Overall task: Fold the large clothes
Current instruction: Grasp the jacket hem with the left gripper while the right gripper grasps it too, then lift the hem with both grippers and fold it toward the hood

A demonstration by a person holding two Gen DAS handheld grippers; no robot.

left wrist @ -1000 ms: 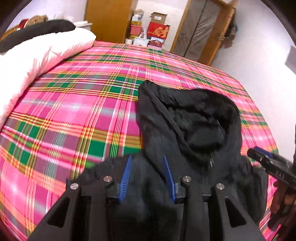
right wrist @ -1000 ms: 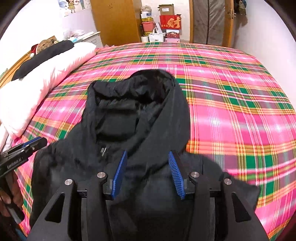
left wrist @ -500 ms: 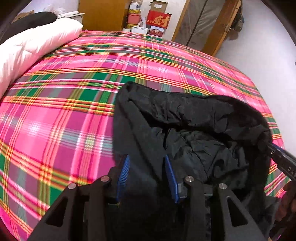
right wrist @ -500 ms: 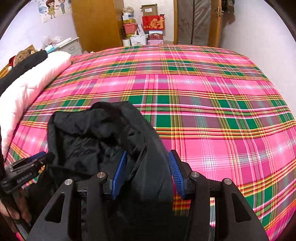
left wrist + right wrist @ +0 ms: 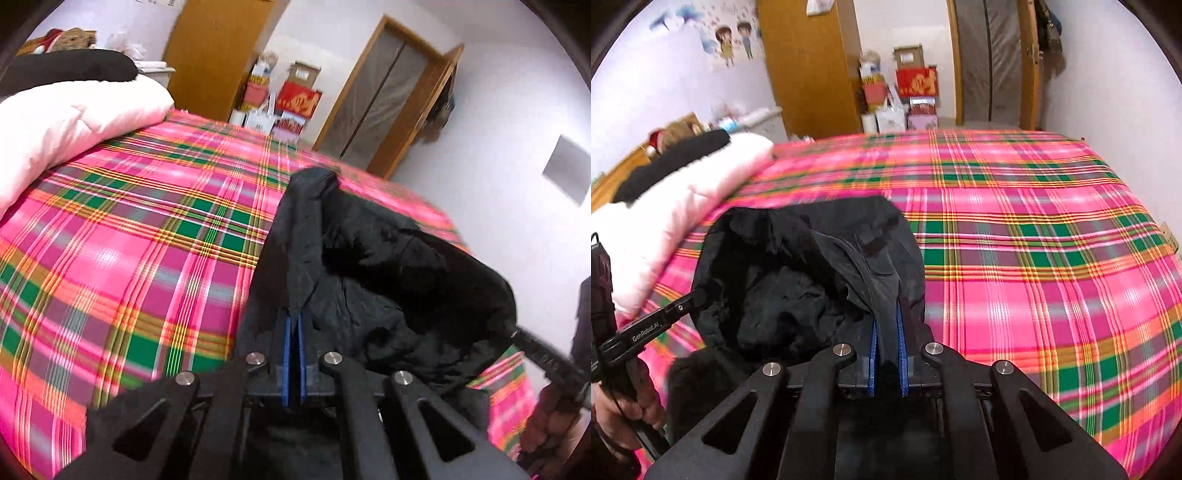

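A black hooded jacket (image 5: 388, 258) hangs lifted above the pink plaid bed (image 5: 129, 240), its hood gaping open between my two grippers. My left gripper (image 5: 294, 321) is shut on the hood's left edge, a fold of black cloth pinched between its blue pads. In the right wrist view the same jacket (image 5: 798, 280) fills the lower left. There my right gripper (image 5: 886, 314) is shut on the hood's right edge. Each gripper shows in the other's view as a black finger: the right one (image 5: 543, 358) and the left one (image 5: 653, 325), both reaching into the cloth.
A white-pink duvet (image 5: 62, 129) with a dark garment (image 5: 66, 70) on top lies along the bed's left side. Beyond the bed stand a wooden wardrobe (image 5: 809, 62), stacked boxes and bags (image 5: 905, 96) and a door (image 5: 993, 59). A hand (image 5: 624, 410) grips the left tool.
Both grippers went from open around the jacket's shoulders to shut on the hood's edges. The jacket rose off the bed, and its hood now hangs open between them.
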